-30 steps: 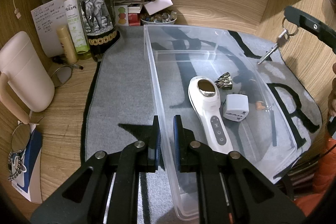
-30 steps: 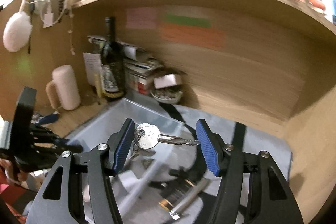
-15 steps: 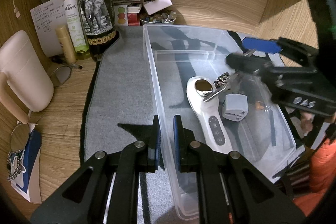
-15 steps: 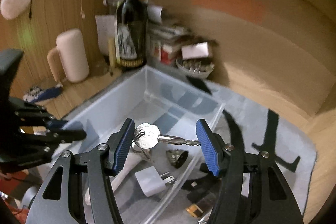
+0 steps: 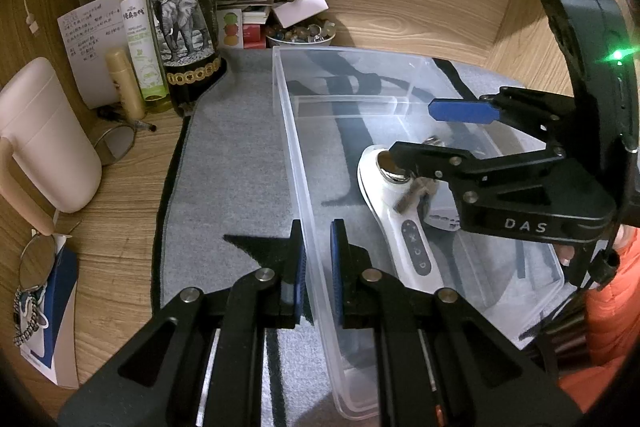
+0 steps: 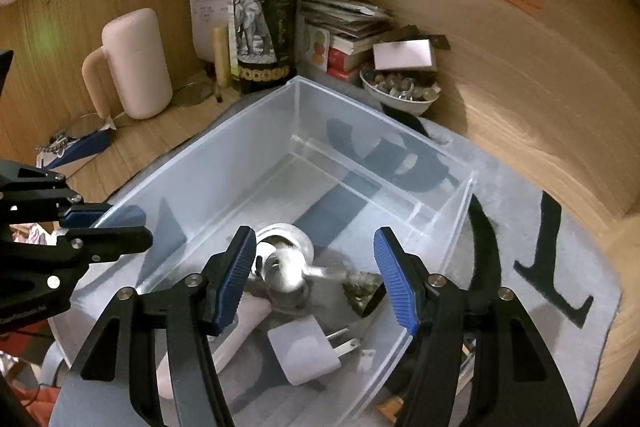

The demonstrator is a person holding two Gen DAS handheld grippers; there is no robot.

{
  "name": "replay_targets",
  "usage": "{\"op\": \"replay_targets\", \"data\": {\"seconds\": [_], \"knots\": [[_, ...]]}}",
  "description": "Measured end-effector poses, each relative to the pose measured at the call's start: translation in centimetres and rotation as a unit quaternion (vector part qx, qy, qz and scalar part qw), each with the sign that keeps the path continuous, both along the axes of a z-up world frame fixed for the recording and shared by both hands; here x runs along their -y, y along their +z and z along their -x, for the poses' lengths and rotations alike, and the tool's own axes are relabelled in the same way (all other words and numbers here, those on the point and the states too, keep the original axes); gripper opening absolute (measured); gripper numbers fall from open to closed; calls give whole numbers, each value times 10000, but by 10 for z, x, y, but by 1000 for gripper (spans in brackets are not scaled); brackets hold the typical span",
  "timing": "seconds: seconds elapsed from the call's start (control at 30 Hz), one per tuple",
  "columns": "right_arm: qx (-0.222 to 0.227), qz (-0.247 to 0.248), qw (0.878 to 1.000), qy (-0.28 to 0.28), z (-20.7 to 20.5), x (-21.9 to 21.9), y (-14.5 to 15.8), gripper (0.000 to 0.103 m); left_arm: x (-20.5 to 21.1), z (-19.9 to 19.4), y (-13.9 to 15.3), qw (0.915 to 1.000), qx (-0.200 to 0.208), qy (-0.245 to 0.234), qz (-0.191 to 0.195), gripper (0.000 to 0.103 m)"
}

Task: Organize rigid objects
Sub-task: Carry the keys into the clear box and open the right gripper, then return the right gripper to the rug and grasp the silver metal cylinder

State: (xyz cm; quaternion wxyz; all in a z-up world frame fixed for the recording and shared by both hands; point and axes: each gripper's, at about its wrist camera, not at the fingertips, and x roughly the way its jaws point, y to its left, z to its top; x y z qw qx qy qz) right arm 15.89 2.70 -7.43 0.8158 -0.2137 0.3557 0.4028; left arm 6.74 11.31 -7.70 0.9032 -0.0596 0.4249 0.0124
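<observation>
A clear plastic bin (image 5: 288, 131) sits on a grey mat. My left gripper (image 5: 318, 263) is shut on the bin's left wall. My right gripper (image 6: 314, 239) hovers low over the bin's inside, its jaws apart. A silver key (image 6: 286, 273) dangles, blurred, by its ring from the left finger, and no pad presses on it. In the left wrist view the key (image 5: 414, 193) hangs under the nearer finger. Below it lie a white handheld device (image 5: 404, 231), a white plug adapter (image 6: 306, 351) and a small dark faceted piece (image 6: 362, 291).
A wine bottle (image 5: 180, 7), a green spray bottle (image 5: 140, 39) and a pale jug (image 5: 44, 135) stand left of the mat (image 5: 232, 167). A bowl of beads (image 5: 300, 33) and stacked papers sit behind the bin. An orange sleeve (image 5: 608, 327) is at the right.
My right gripper has come down from the right and tipped over the bin, carrying the dangling key, which now swings. The left gripper has stayed clamped on the wall.
</observation>
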Motion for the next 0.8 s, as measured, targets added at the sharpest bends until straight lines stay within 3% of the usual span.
{"op": "replay_targets", "data": {"seconds": [0.5, 0.8], "knots": [[287, -420, 9986, -149, 10, 32, 29, 68, 0, 0, -1, 10000, -35, 77, -23, 10], [521, -550, 9961, -460, 7, 62, 45, 69, 0, 1, -1, 9999, -33, 139, 9, 10]]}}
